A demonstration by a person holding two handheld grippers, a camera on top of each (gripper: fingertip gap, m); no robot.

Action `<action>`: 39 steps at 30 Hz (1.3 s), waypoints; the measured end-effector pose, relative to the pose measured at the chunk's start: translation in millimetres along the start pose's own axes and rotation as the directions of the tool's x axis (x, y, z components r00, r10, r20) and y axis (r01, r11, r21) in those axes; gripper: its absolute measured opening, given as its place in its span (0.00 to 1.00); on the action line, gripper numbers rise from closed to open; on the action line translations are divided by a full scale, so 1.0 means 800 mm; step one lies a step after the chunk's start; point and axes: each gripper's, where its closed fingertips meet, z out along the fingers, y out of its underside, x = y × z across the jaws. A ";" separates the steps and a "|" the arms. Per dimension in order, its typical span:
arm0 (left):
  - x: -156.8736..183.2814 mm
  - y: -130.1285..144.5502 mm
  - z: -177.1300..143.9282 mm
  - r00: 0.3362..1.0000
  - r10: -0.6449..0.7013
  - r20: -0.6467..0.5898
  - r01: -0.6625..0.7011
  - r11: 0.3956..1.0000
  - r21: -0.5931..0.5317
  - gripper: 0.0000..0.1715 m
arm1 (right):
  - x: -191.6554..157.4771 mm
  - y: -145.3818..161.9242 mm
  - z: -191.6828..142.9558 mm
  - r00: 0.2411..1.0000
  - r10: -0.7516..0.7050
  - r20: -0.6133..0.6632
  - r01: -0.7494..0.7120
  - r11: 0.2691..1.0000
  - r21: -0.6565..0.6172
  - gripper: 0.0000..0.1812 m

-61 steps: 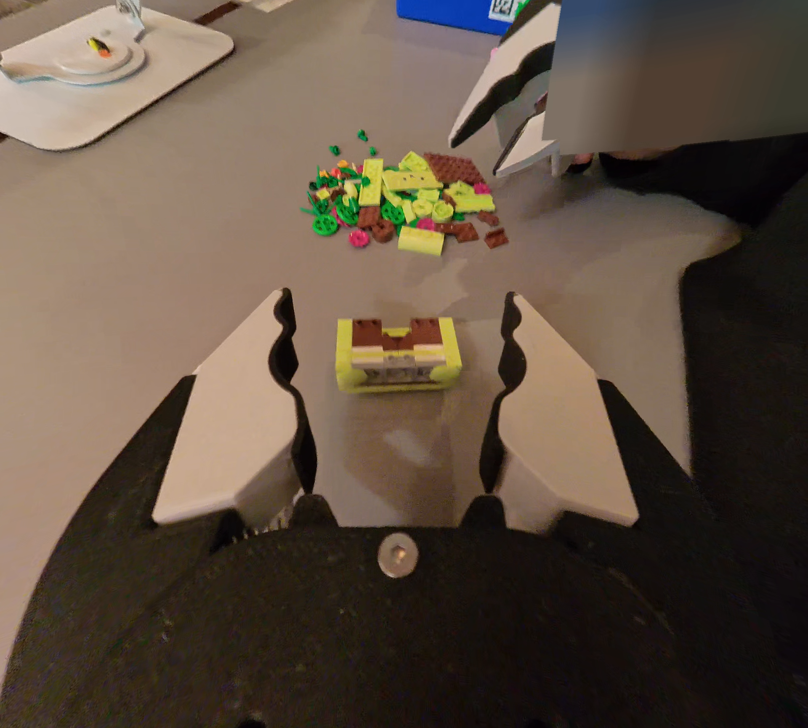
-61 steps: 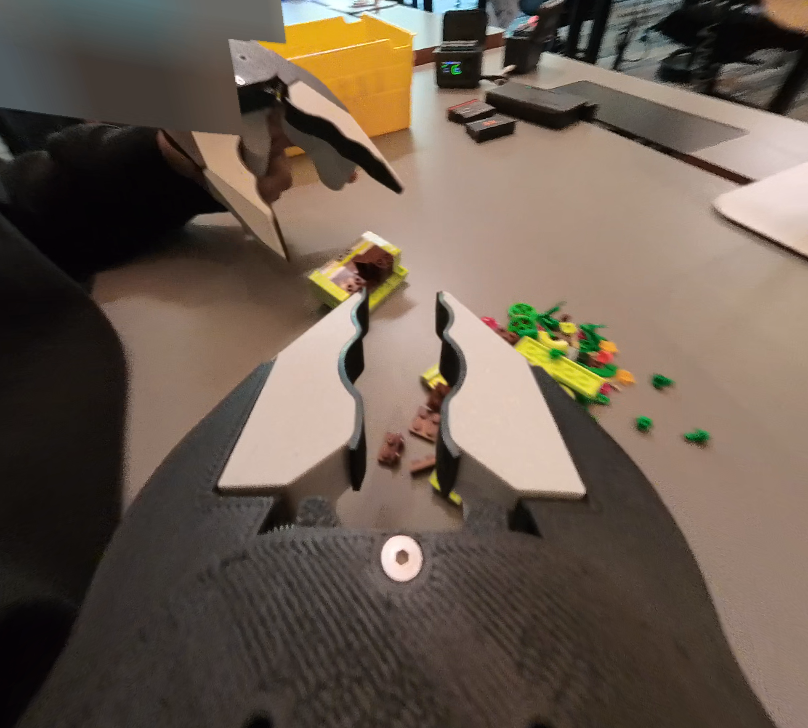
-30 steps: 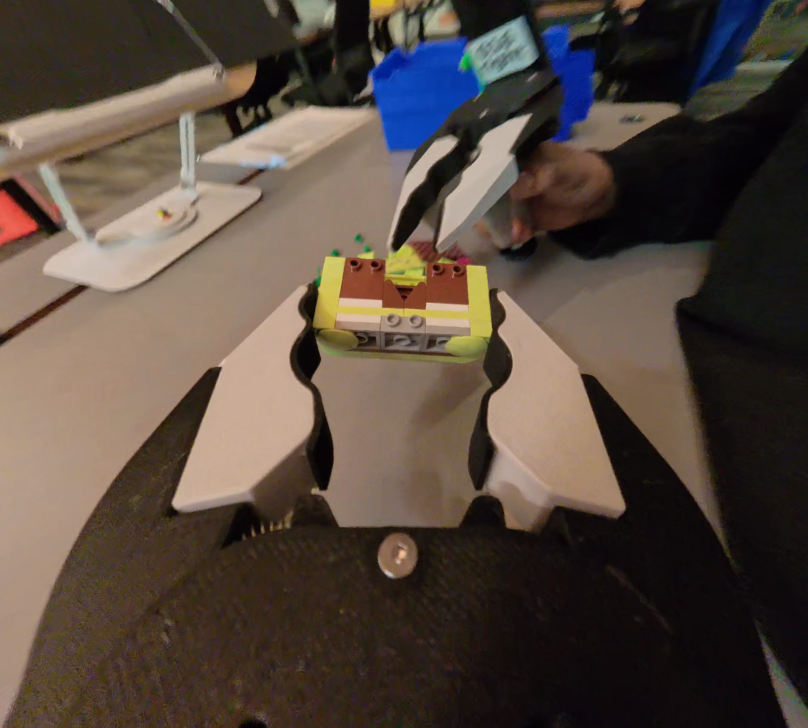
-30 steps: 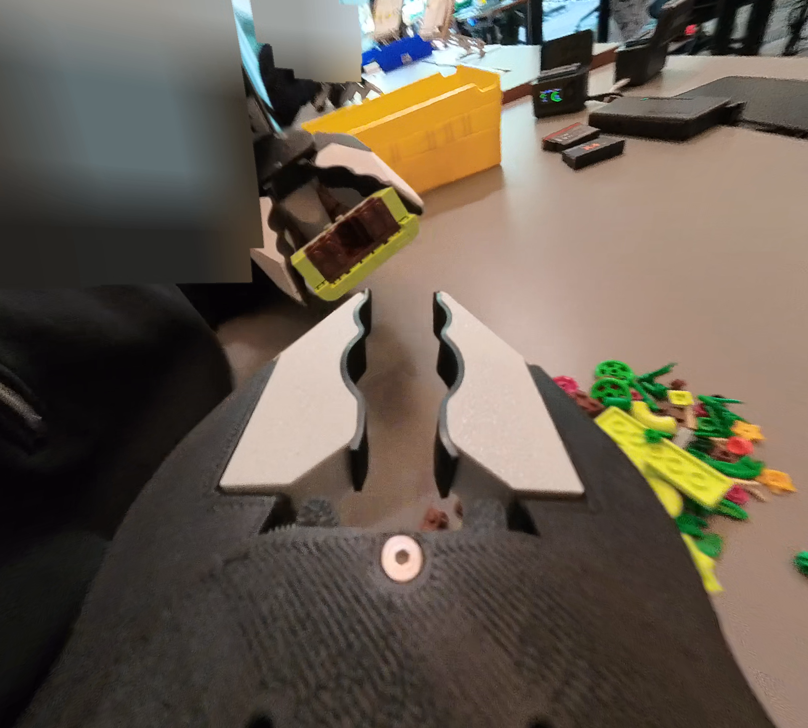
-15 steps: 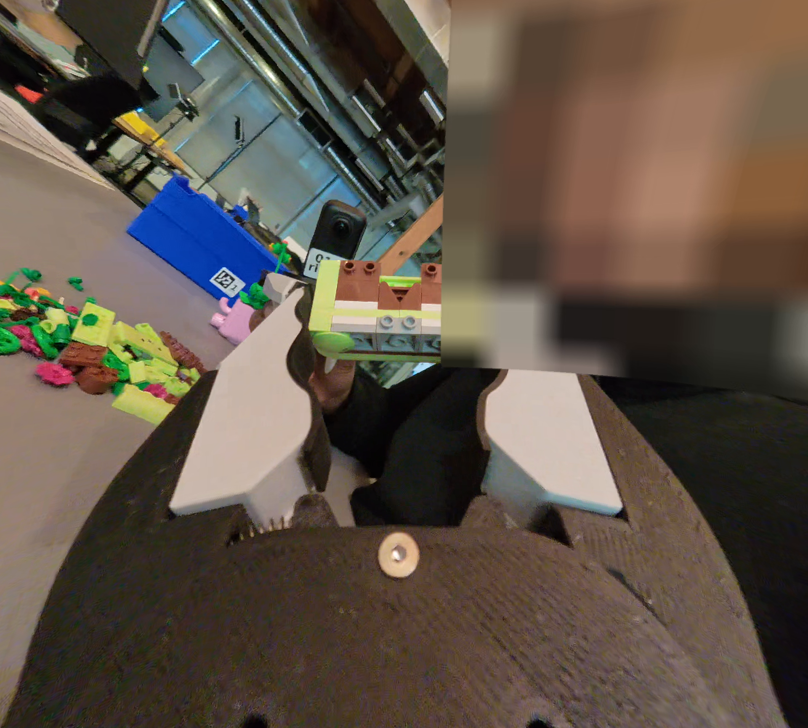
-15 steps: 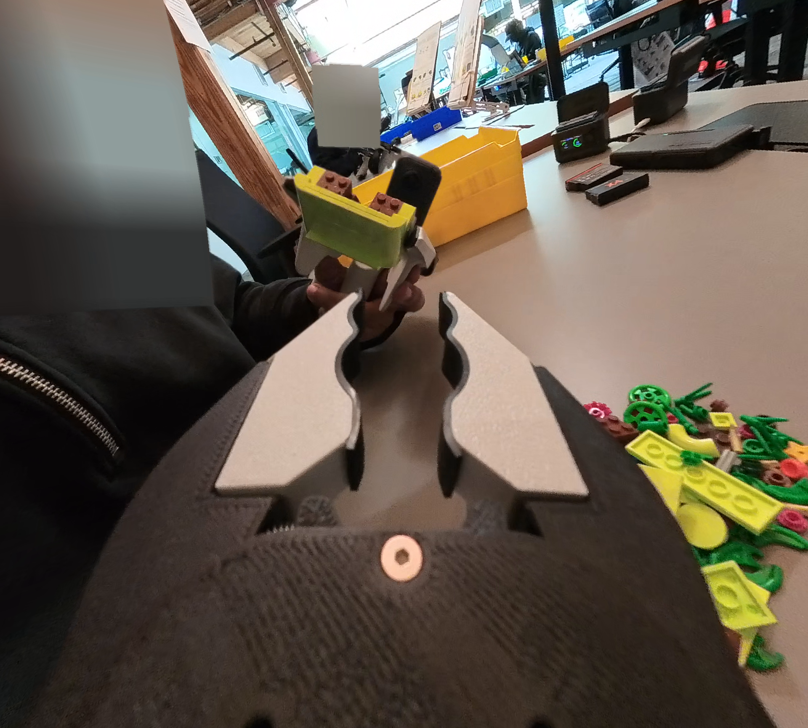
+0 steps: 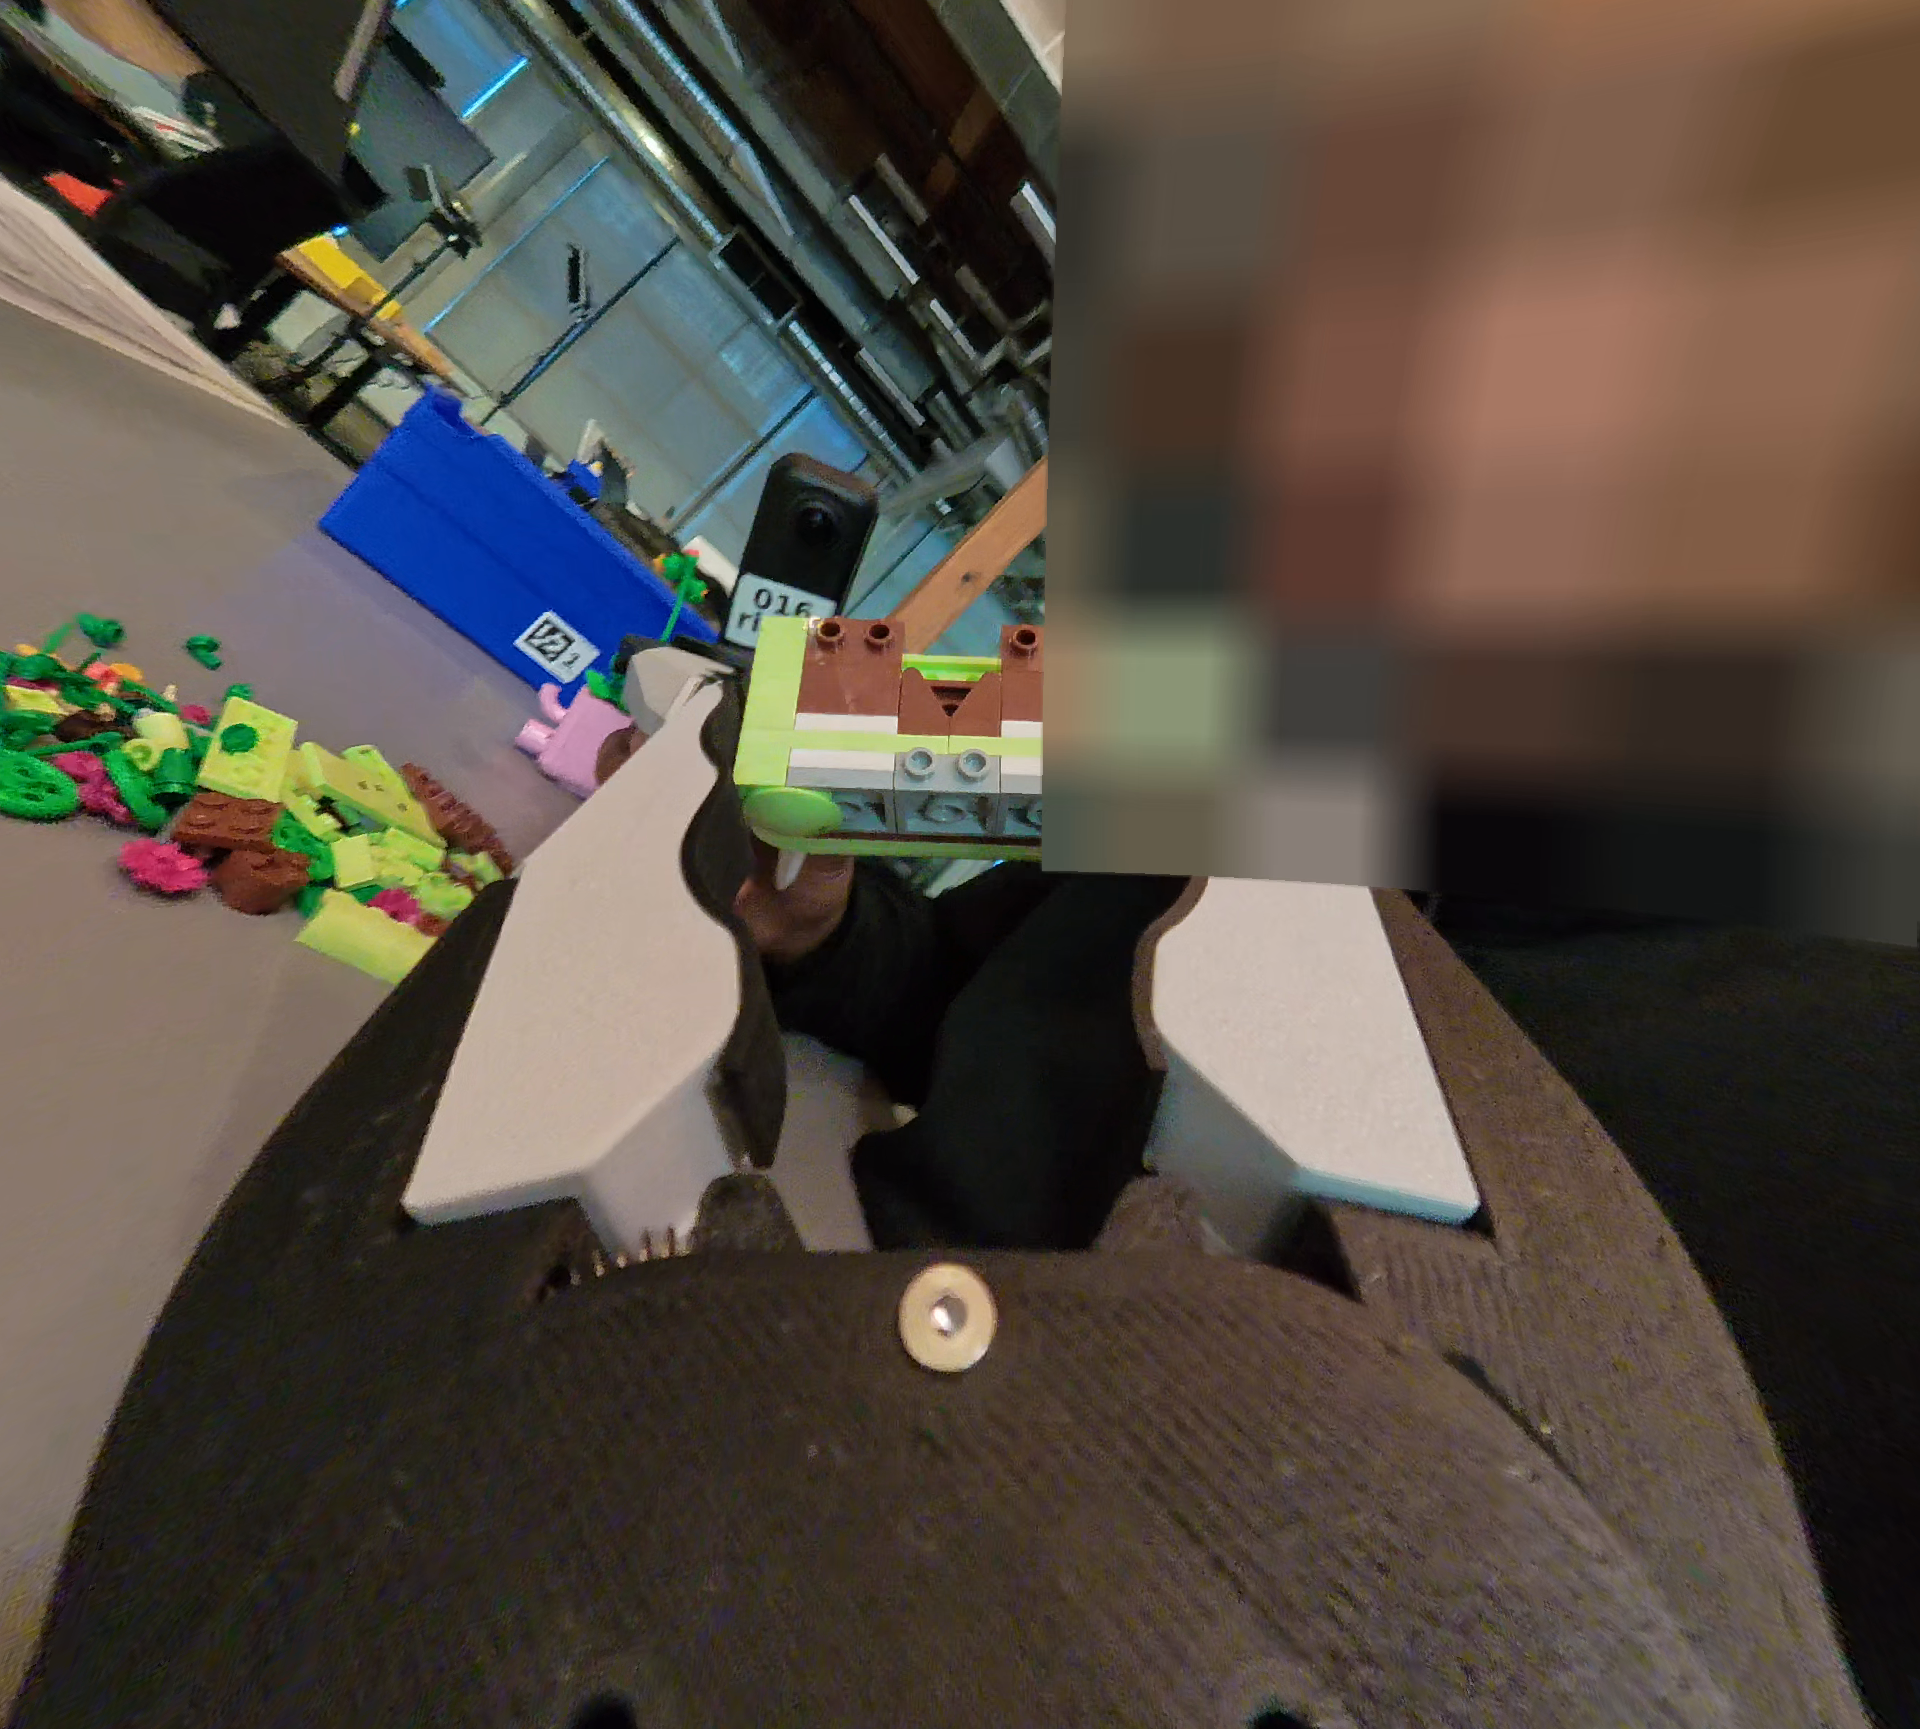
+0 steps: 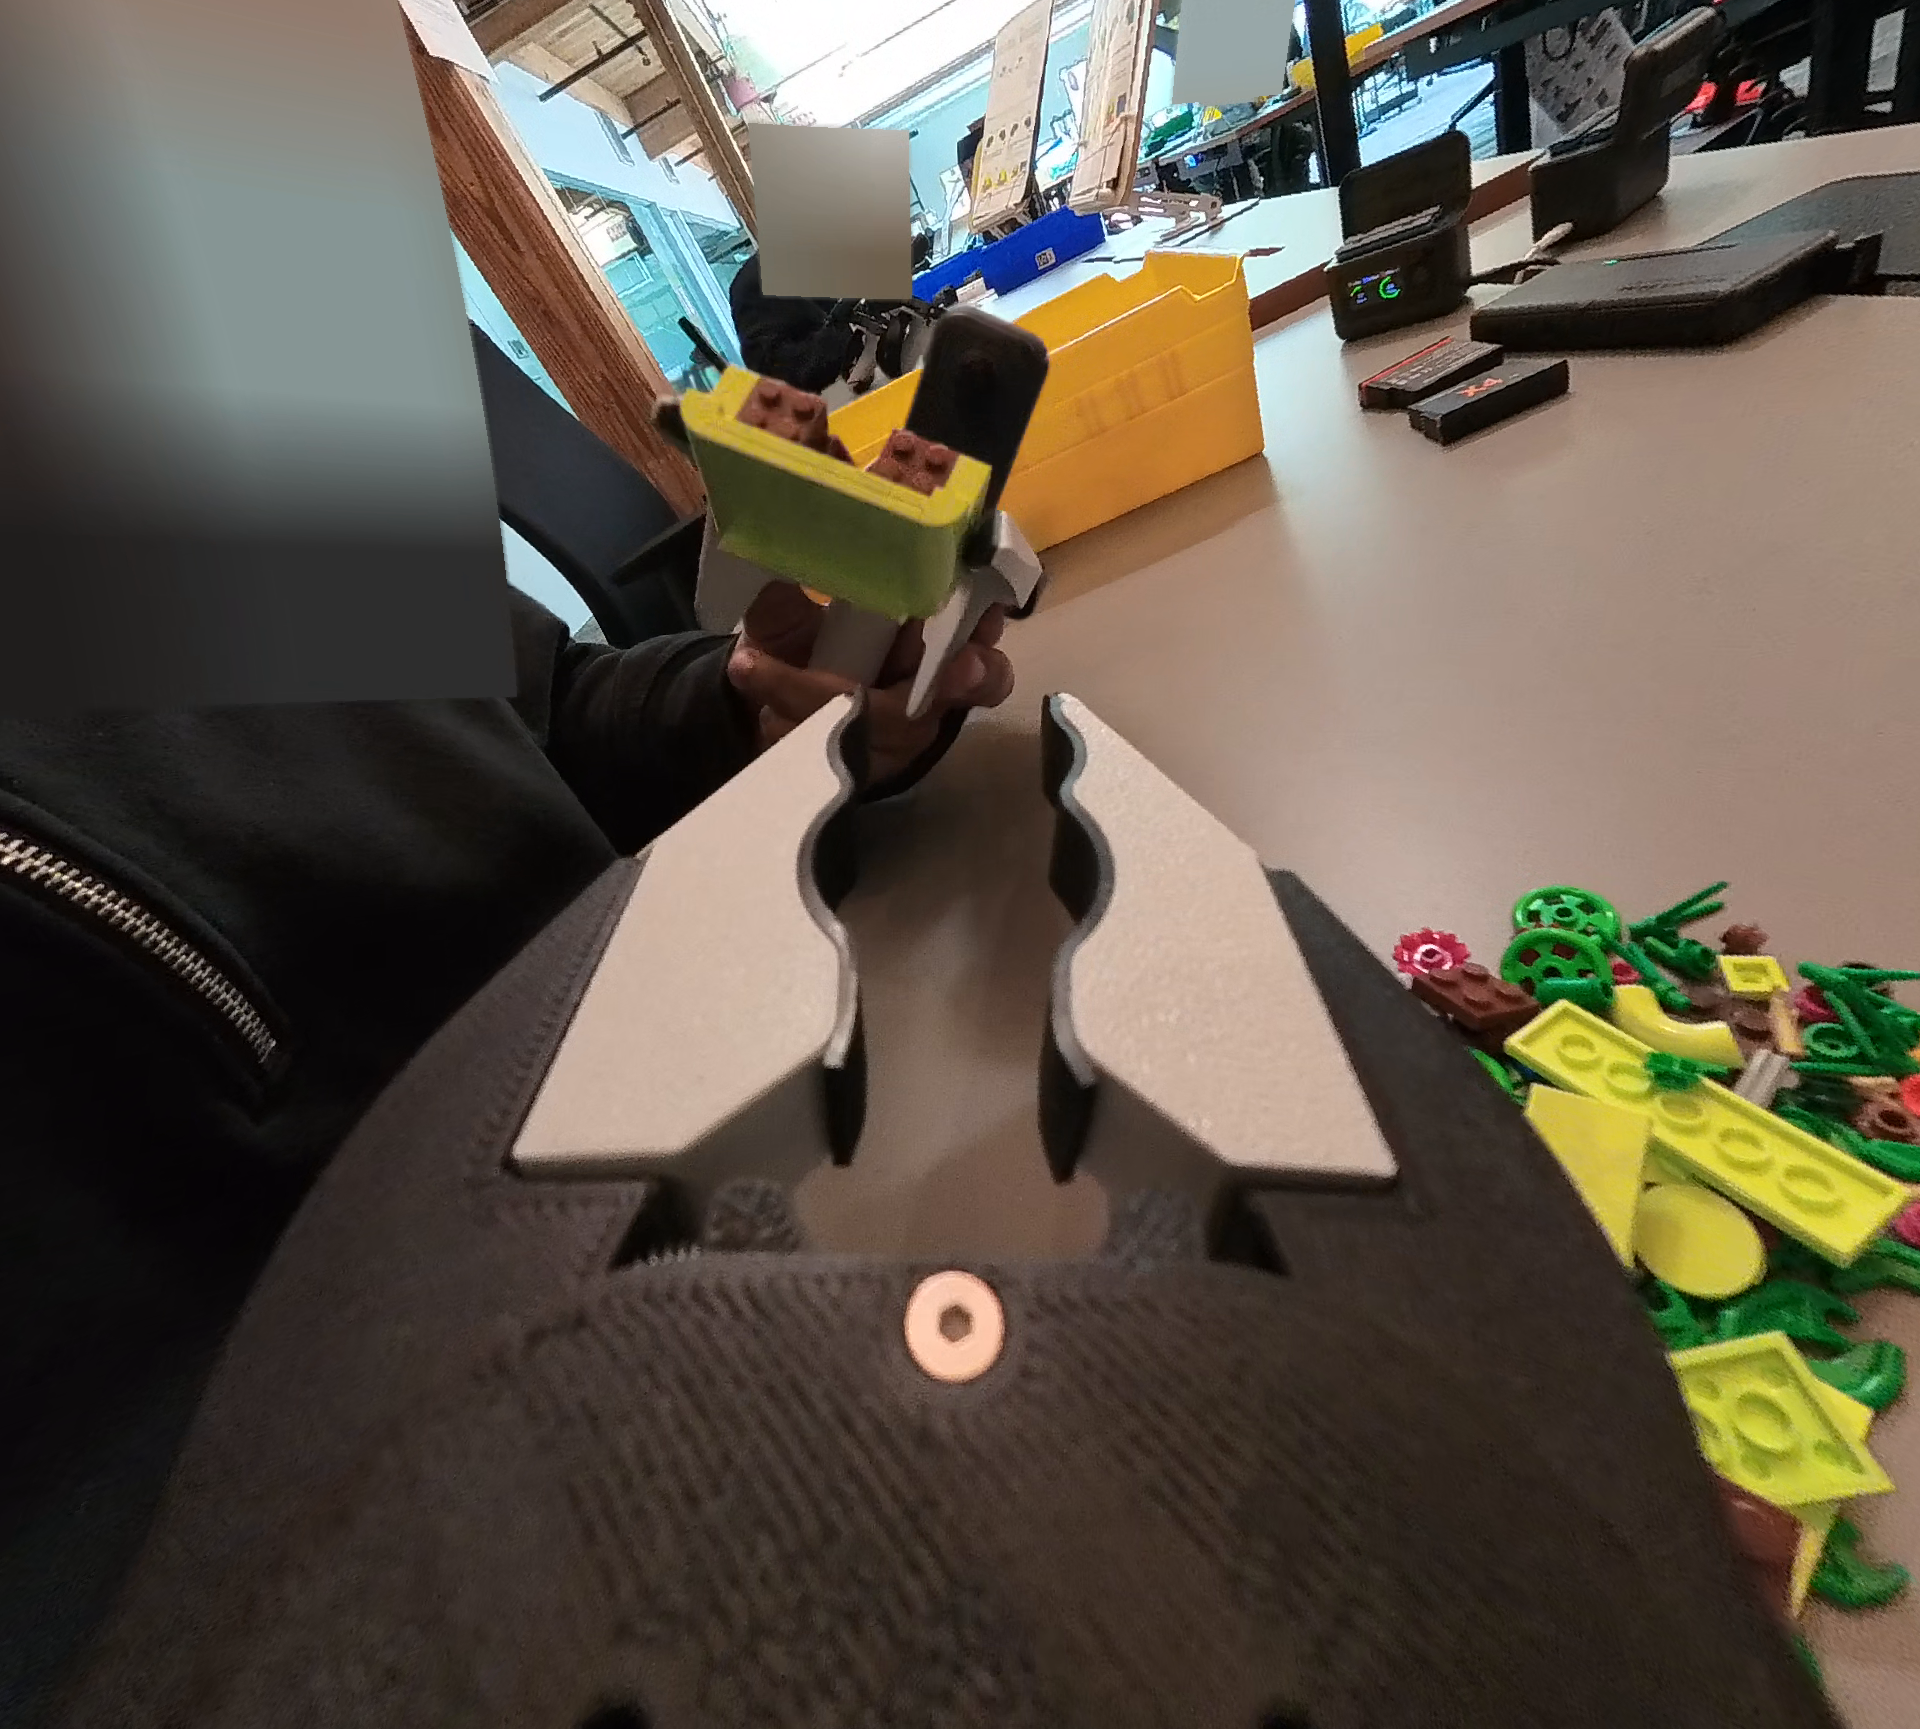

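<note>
Left gripper (image 8: 831,526) gripping a lime-and-brown brick model (image 7: 883,744) raised above the grey table (image 8: 1455,640), right gripper (image 8: 951,723) hanging just in front of the model with fingers apart and empty, loose brick pile (image 8: 1714,1108) lying on the table beside the right gripper, yellow bin (image 8: 1143,391) sitting behind the model

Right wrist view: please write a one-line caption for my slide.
Right gripper open and empty above the table, facing the left gripper holding a lime-and-brown brick assembly; loose bricks lie alongside.
</note>
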 end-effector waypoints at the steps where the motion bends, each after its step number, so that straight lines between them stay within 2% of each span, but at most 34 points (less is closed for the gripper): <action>1: -0.002 0.003 0.001 0.999 0.032 0.023 -0.031 0.999 -0.022 0.43 | 0.000 -0.001 0.000 1.000 -0.002 -0.001 0.002 1.000 0.001 0.17; 4: -0.014 0.014 0.002 0.979 0.166 0.122 -0.152 0.982 -0.113 0.43 | -0.001 -0.002 -0.001 1.000 -0.008 -0.003 0.008 1.000 0.002 0.17; 6: -0.031 0.025 0.000 0.927 0.306 0.218 -0.257 0.939 -0.227 0.43 | 0.000 -0.002 -0.001 1.000 -0.009 -0.007 0.009 1.000 0.003 0.17; 9: -0.055 0.043 -0.005 0.768 0.567 0.298 -0.417 0.796 -0.439 0.43 | 0.001 -0.002 -0.002 1.000 -0.003 -0.011 0.003 1.000 0.000 0.17; 12: -0.069 0.053 -0.007 0.629 0.716 0.302 -0.485 0.666 -0.567 0.43 | 0.002 0.001 -0.001 1.000 0.001 -0.005 -0.001 1.000 -0.008 0.16; 15: -0.075 0.060 -0.009 0.550 0.786 0.283 -0.508 0.584 -0.633 0.43 | 0.000 0.007 0.002 1.000 0.002 0.009 -0.002 0.999 -0.033 0.15; 17: -0.077 0.064 -0.009 0.526 0.808 0.265 -0.513 0.550 -0.659 0.43 | 0.000 0.012 0.004 1.000 -0.008 0.010 0.009 0.999 -0.052 0.14; 20: -0.075 0.069 -0.008 0.517 0.822 0.240 -0.522 0.525 -0.673 0.43 | -0.002 0.018 0.007 0.999 -0.035 0.011 0.036 0.996 -0.078 0.13; 23: -0.073 0.073 -0.006 0.535 0.814 0.227 -0.518 0.527 -0.674 0.43 | -0.006 0.020 0.009 0.997 -0.070 0.021 0.072 0.993 -0.091 0.13; 27: -0.067 0.079 -0.002 0.579 0.790 0.202 -0.517 0.548 -0.658 0.43 | -0.010 0.023 0.011 0.991 -0.133 0.021 0.134 0.985 -0.111 0.13; 34: -0.058 0.083 0.002 0.662 0.722 0.199 -0.488 0.617 -0.617 0.44 | -0.011 0.030 0.013 0.956 -0.294 -0.016 0.287 0.943 -0.167 0.13; 39: -0.053 0.089 0.005 0.711 0.679 0.181 -0.464 0.647 -0.605 0.44 | -0.013 0.032 0.014 0.949 -0.314 -0.007 0.309 0.936 -0.167 0.16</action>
